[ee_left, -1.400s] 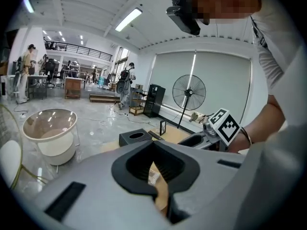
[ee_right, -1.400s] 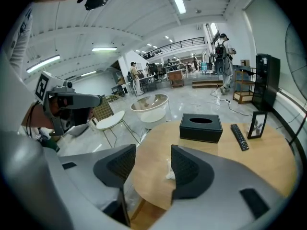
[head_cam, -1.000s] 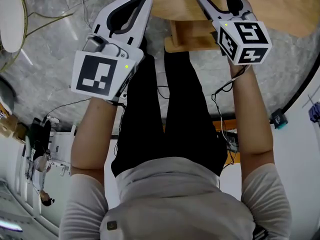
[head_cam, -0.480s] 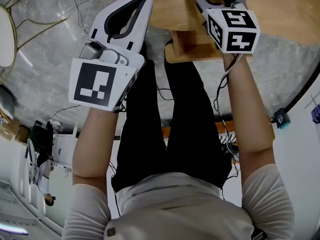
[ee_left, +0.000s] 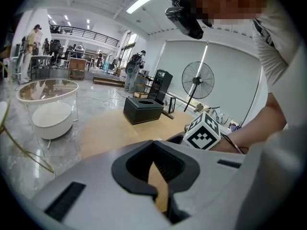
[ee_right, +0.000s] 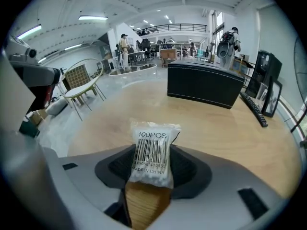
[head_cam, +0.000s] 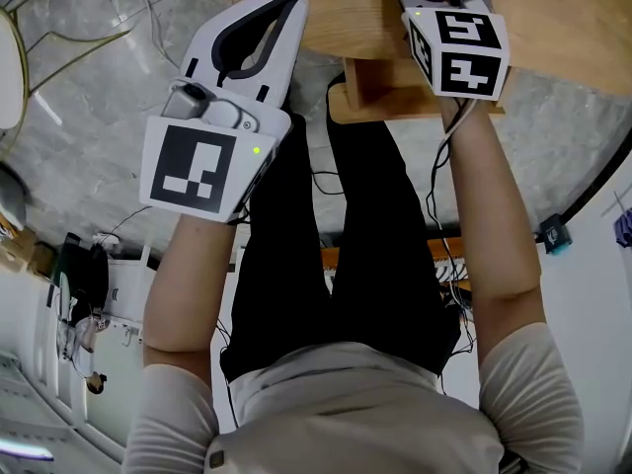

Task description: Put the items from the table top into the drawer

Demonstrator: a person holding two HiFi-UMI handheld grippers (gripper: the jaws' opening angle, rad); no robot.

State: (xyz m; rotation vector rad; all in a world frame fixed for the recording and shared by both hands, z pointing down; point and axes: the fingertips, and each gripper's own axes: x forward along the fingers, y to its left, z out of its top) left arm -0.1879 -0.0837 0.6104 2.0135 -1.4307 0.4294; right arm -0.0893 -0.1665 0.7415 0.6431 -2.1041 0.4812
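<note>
The right gripper (ee_right: pixel 152 147) has its jaws parted around a small clear bag (ee_right: pixel 150 159) printed with a barcode and "100PCS". The jaws have just been closing in on it, but the bag looks unsqueezed and no pad visibly presses it. The bag lies on the bare wood of the table (ee_right: pixel 211 128), close to the near edge, which is the person's side. Further in, toward the far edge, stands a black box (ee_right: pixel 204 83) with an opening in its top, well apart from the bag. To the right of the box, near the table's right edge, lie a long black strip (ee_right: pixel 252 109) and a dark frame (ee_right: pixel 268 97).

The left gripper (ee_left: pixel 153 143) is clenched with its tips together and nothing between them; only table wood shows through the loop of its jaws. In the head view it is over the grey floor (head_cam: pixel 109 87), just off the table's left edge — level with the right gripper but apart from it. The right gripper's marker cube (head_cam: pixel 456 47) sits above the table's near edge. Below that edge a wooden box (head_cam: pixel 390 92) juts out from under the top; whether it is the drawer cannot be told.
</note>
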